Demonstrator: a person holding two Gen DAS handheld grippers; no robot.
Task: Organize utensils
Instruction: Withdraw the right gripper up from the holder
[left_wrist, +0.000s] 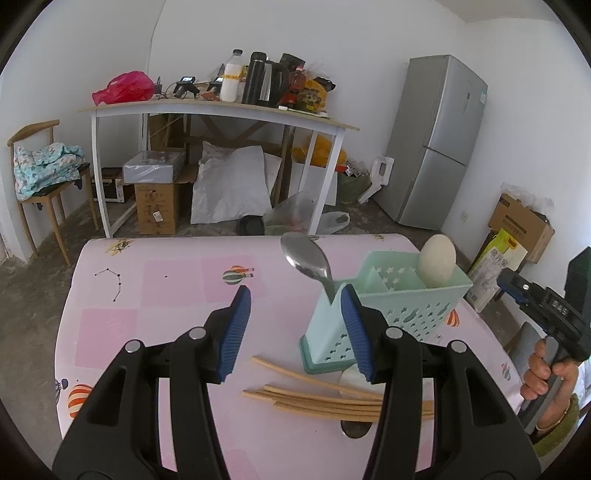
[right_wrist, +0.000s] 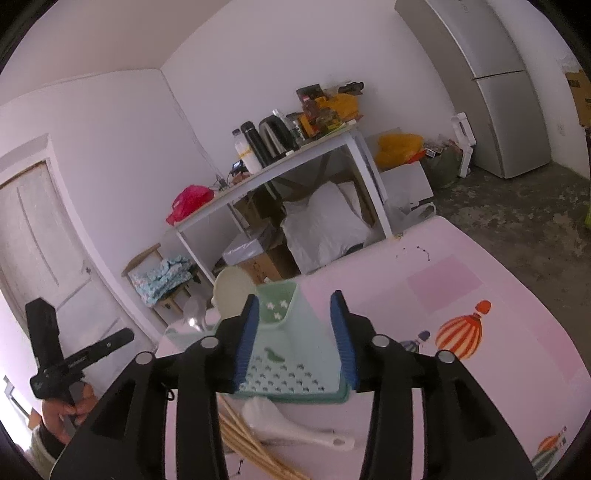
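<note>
On the counter (left_wrist: 155, 332), under a pink cloth printed with hot-air balloons, stands the mint-green utensil caddy (left_wrist: 413, 310), its walls pierced with small star and fish-shaped cut-outs. A metal spoon (left_wrist: 306, 258) stands bowl-up in its near-left compartment; a cream spoon (left_wrist: 437, 264) stands bowl-up in the far-right one. In front of the caddy lies a loose bundle of wooden chopsticks (left_wrist: 314, 400), and a white ceramic spoon (right_wrist: 291, 424) lies among them, touching the sticks.

The left gripper (left_wrist: 295, 326) hovers over the counter near the caddy's left corner, its blue-padded jaws spread with nothing between them. The right gripper (right_wrist: 293, 338) faces the caddy's perforated wall — its jaws are also spread, the pads clear of the plastic on either side and pinching nothing. A hand (left_wrist: 543, 373) grips the handle of the right-side tool at the edge of the left wrist view.

Writing is scarce: pale lettering shows on that tool's black body and on a cardboard box (left_wrist: 521, 229) by the wall, both too blurred to read. A grey fridge (left_wrist: 439, 140) stands behind.
</note>
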